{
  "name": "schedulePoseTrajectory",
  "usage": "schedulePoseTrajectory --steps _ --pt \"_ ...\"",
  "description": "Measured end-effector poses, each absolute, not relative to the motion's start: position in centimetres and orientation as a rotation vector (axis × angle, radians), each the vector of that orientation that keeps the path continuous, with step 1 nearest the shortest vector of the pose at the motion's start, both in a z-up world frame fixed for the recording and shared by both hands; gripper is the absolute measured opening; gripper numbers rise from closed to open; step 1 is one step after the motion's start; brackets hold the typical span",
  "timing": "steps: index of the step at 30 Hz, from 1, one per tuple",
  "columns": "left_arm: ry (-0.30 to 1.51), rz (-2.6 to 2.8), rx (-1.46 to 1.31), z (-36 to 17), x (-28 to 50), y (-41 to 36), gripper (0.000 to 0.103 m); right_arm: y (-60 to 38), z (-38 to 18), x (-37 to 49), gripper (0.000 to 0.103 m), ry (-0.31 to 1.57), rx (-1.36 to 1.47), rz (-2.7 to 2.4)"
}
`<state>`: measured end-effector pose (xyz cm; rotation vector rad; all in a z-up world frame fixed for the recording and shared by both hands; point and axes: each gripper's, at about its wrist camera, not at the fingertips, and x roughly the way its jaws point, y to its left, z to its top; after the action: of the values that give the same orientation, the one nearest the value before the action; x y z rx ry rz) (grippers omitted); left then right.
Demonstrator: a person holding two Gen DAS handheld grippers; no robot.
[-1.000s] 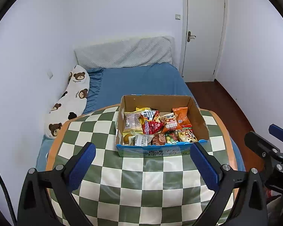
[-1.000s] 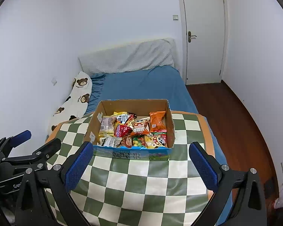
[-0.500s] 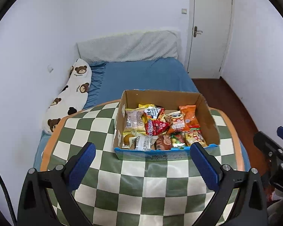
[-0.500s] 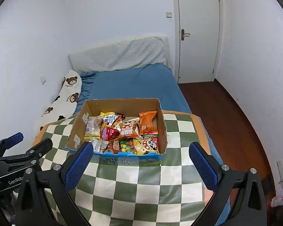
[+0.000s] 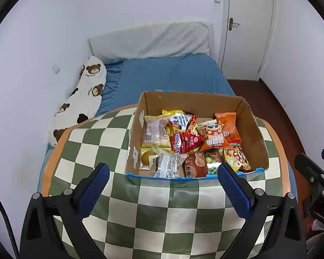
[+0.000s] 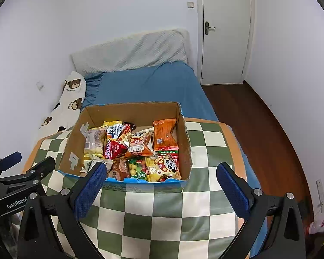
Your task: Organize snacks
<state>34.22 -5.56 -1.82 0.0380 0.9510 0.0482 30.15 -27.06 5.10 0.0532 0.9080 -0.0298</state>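
The left gripper (image 5: pixel 163 188) and right gripper (image 6: pixel 161 187) both hover with jaws spread wide and empty. The box (image 5: pixel 251 127) of snacks (image 5: pixel 183 140) sits on the checkered tabletop (image 5: pixel 92 138), just ahead of both sets of jaws. The lowest packets' labels are partly hidden, possibly biscuits.

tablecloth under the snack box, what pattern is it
Green and cream checks with an orange border, on the tablecloth; the left wrist view shows it best.
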Motion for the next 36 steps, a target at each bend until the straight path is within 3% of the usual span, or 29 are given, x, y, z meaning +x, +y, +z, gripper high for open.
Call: schedulePoseTrajectory --steps 36 --pt "0.934 0.028 0.037 -0.9 33.2 -6.2 0.103 -27.5 5.0 30.0 0.103 0.912 0.055 -0.034"
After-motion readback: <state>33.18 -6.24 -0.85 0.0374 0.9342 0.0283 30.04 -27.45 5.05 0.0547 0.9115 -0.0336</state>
